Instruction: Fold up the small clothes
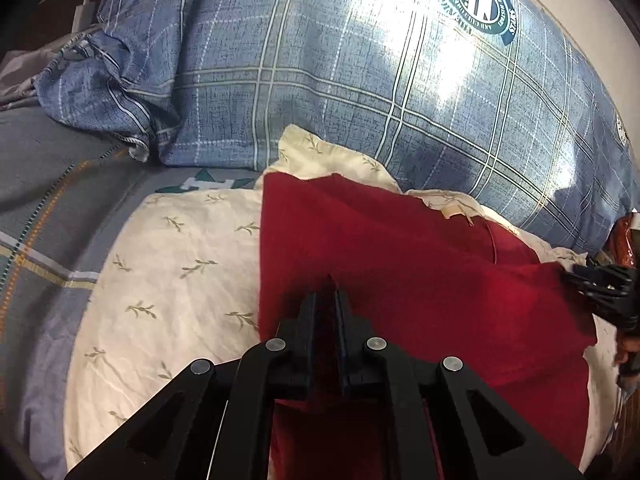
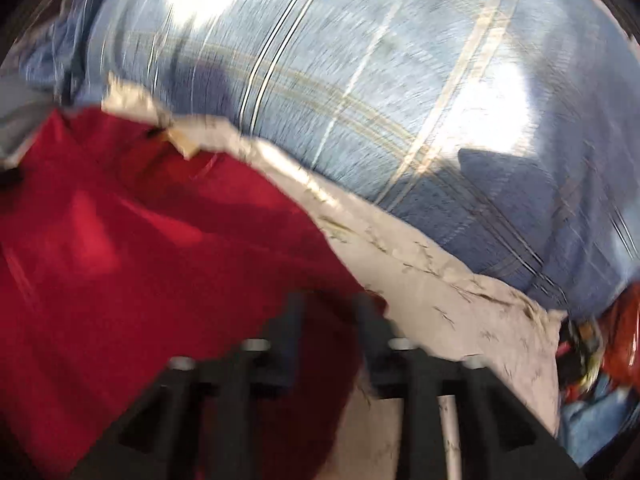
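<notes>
**Red cloth pinched on the left, right side blurred**

My left gripper (image 1: 332, 296) is clenched on the red garment (image 1: 400, 248), its jaws nearly together with a fold of the fabric between them. The garment lies spread over a cream cloth with a leaf print (image 1: 172, 264), on the bed, towards its near edge. My right gripper (image 2: 330, 312) sits at the garment's right edge; its jaws stand apart, red fabric runs between them, but that view is smeared and I cannot tell whether it grips.

The garment looks soft, light and limp. I judge it will drape and crease wherever I lift it, and slide easily over the cream cloth. Best taken at corners or along a hem, so the edges stay straight as I fold.

Beyond the cream cloth lies a blue plaid quilt (image 1: 360, 88) with a round green emblem (image 1: 476, 0), bunched at the far left. Bright patches of light fall across it.
</notes>
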`<control>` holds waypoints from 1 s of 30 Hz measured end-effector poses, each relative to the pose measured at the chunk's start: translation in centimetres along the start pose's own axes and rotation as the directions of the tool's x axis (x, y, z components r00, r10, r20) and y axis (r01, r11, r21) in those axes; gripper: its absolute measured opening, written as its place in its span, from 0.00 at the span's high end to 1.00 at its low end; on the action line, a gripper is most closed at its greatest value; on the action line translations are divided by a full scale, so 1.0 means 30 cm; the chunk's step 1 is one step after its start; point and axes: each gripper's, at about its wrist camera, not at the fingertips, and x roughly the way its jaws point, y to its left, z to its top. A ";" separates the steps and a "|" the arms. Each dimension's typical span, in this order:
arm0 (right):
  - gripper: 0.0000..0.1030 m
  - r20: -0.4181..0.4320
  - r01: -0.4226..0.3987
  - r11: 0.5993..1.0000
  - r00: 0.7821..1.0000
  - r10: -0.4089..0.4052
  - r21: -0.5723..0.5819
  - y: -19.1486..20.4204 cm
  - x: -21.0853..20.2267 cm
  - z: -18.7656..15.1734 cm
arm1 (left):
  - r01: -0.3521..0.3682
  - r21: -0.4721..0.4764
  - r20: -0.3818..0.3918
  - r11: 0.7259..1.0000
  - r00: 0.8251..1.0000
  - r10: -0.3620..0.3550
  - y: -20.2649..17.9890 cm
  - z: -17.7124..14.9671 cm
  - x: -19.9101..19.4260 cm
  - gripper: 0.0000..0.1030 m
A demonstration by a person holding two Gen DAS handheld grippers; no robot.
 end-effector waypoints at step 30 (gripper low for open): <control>0.65 0.013 -0.081 0.869 0.996 0.085 0.488 -0.080 0.179 -0.032 | -0.102 0.130 -0.003 0.986 0.995 0.103 -0.086 -0.031 0.036 0.53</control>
